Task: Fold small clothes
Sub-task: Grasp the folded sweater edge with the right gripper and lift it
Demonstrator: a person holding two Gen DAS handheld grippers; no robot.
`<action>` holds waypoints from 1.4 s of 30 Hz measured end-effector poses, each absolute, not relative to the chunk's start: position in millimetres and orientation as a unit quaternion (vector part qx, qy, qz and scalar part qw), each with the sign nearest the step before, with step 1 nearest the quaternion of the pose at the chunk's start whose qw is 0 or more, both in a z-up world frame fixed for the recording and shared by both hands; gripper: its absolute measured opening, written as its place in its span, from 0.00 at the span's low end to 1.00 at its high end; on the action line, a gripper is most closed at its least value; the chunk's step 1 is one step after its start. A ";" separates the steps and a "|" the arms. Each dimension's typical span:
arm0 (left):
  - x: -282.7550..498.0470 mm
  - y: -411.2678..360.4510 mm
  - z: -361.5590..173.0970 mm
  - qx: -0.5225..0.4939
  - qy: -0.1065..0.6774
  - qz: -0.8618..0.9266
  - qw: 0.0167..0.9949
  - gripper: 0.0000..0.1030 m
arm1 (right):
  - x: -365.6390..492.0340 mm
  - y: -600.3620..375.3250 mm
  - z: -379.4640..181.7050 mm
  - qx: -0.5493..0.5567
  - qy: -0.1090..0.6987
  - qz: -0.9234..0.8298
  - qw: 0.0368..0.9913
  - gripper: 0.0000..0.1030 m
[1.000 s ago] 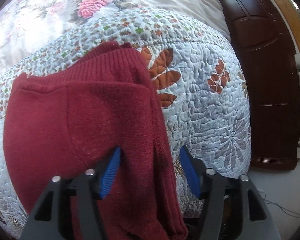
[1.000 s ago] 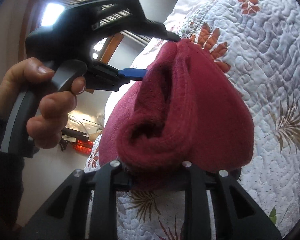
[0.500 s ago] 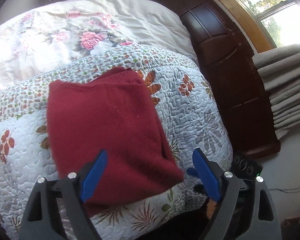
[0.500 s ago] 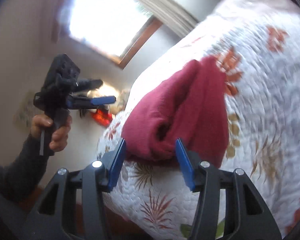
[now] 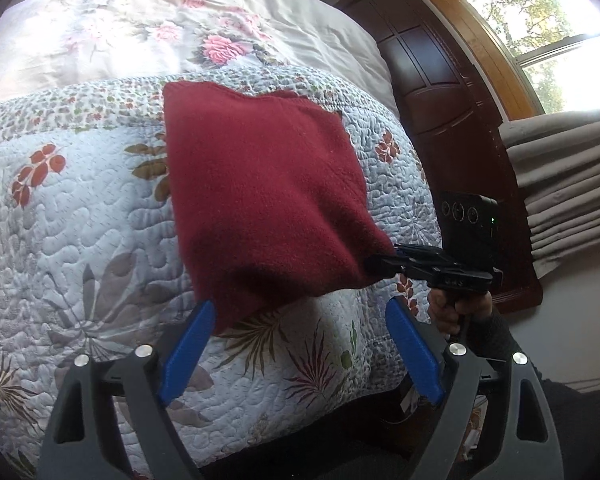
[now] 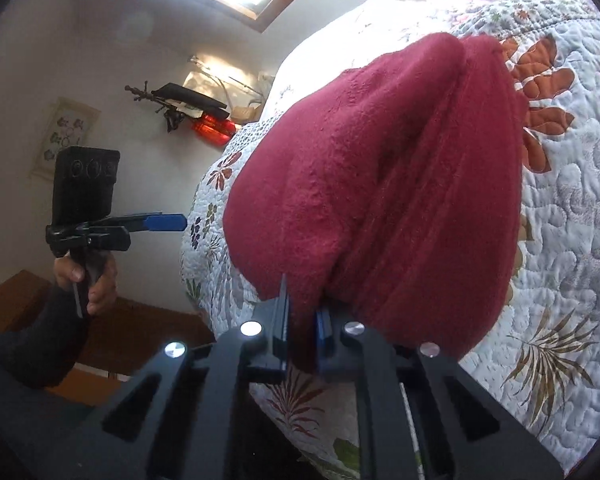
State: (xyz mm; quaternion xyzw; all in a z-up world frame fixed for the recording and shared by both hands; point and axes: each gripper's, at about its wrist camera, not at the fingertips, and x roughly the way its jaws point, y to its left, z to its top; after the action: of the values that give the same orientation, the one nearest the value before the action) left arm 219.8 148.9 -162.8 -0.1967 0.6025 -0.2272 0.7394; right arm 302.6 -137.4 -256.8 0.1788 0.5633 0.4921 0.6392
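— What's the room looking like from where you're standing?

— A bed with a quilted floral bedspread (image 5: pixel 80 216) is filling it, a dark wooden headboard (image 5: pixel 440 80) and a window (image 5: pixel 548 28) sitting off to the right.

— And the garment?

— The folded red sweater (image 5: pixel 268 196) is lying on the bedspread, near the bed's near edge.

— The grippers?

— The right hand-held gripper (image 6: pixel 302 320) is pinching the sweater's near right corner. The left hand-held gripper (image 5: pixel 300 344) is hovering spread wide just short of the near edge, gripping nothing.
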 end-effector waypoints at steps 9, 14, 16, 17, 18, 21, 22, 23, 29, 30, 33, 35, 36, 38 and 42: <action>227.9 146.1 -171.2 -0.248 0.606 -0.270 0.706 0.83 | 316.6 -212.9 -273.0 0.222 0.580 0.428 0.656 0.07; 245.3 119.7 -171.6 -0.261 0.595 -0.318 0.690 0.83 | 298.6 -189.9 -295.4 0.214 0.595 0.434 0.641 0.09; 252.5 103.1 -175.9 -0.255 0.595 -0.337 0.683 0.83 | 301.4 -192.1 -292.8 0.212 0.593 0.429 0.647 0.16; 255.9 95.1 -180.1 -0.248 0.599 -0.344 0.680 0.83 | 302.3 -192.9 -290.3 0.214 0.595 0.426 0.647 0.22; 259.4 89.0 -186.8 -0.244 0.606 -0.345 0.674 0.83 | 304.1 -196.9 -284.5 0.222 0.593 0.429 0.644 0.24; 263.2 75.9 -210.7 -0.227 0.632 -0.333 0.662 0.83 | 314.1 -207.8 -261.7 0.254 0.564 0.435 0.655 0.46; 262.7 72.5 -216.7 -0.225 0.637 -0.333 0.658 0.83 | 321.9 -209.8 -257.3 0.265 0.557 0.430 0.659 0.48; 261.6 69.5 -221.0 -0.221 0.640 -0.333 0.656 0.83 | 330.9 -208.5 -253.9 0.272 0.553 0.427 0.662 0.48; 256.3 63.7 -232.2 -0.219 0.646 -0.330 0.652 0.83 | 385.5 -173.4 -269.0 0.265 0.574 0.382 0.674 0.47; 256.0 63.6 -232.5 -0.219 0.646 -0.331 0.652 0.83 | 389.6 -167.5 -271.5 0.258 0.579 0.377 0.675 0.42; 256.4 66.8 -234.9 -0.229 0.645 -0.330 0.651 0.83 | 393.5 -157.0 -259.1 0.237 0.566 0.382 0.690 0.08; 255.9 67.5 -236.6 -0.235 0.642 -0.333 0.649 0.83 | 395.8 -167.5 -241.1 0.236 0.537 0.382 0.714 0.07; 255.2 65.9 -236.8 -0.239 0.640 -0.338 0.647 0.83 | 399.6 -174.4 -235.3 0.236 0.526 0.376 0.726 0.07; 255.0 62.1 -237.8 -0.238 0.636 -0.345 0.648 0.83 | 406.7 -181.9 -244.9 0.230 0.533 0.348 0.736 0.07; 255.8 63.0 -243.7 -0.248 0.642 -0.340 0.641 0.83 | 407.2 -178.0 -301.3 0.217 0.590 0.302 0.717 0.09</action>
State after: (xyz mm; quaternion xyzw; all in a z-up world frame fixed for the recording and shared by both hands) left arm 255.8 63.0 -243.7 -0.2477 0.6416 -0.3400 0.6414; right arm 407.2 -178.0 -301.3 0.2175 0.5898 0.3020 0.7167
